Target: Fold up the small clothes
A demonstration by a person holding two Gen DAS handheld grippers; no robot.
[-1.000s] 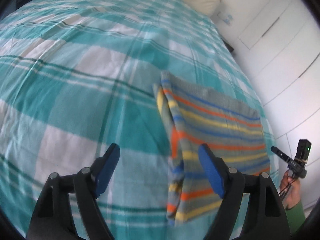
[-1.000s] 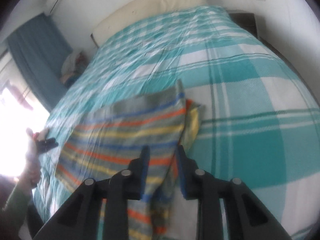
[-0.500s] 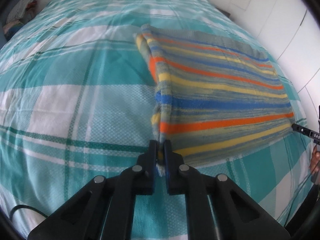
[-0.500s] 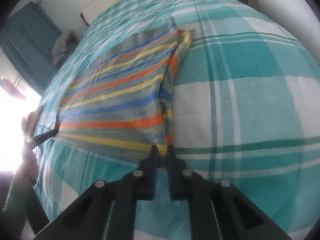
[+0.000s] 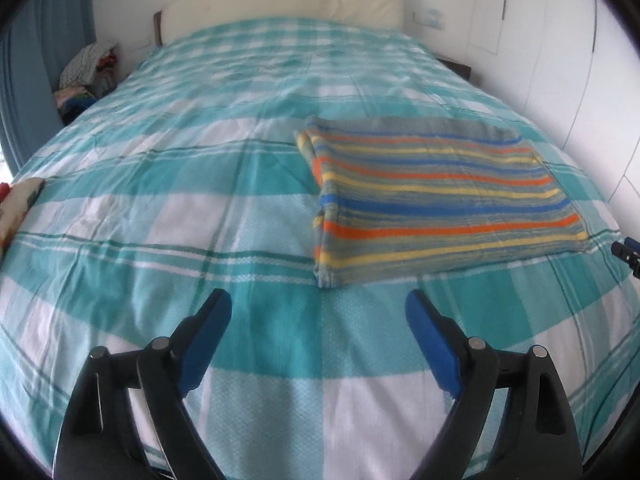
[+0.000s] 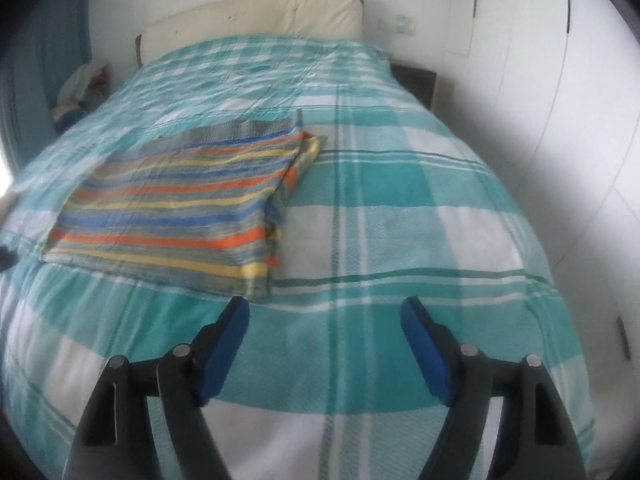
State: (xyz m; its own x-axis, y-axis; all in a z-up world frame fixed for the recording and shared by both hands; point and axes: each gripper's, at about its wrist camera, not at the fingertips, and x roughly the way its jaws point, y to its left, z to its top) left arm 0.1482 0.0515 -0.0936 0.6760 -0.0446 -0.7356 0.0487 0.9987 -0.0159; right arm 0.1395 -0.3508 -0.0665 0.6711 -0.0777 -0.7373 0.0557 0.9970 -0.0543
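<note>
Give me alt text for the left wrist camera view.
A folded striped cloth lies flat on a teal checked bedspread; the left gripper hangs just short of it, jaws opening and empty.

Left gripper (image 5: pixel 318 312): jaws opening, now spread wide, nothing between the blue pads (image 5: pixel 208 336); pitched downward, fingers angled outward from the black frame. Right gripper (image 6: pixel 324 314): jaws opening, also wide apart, blue pads (image 6: pixel 424 344) bare, nothing between them; pitched downward likewise. Neither gripper touches anything.
</note>
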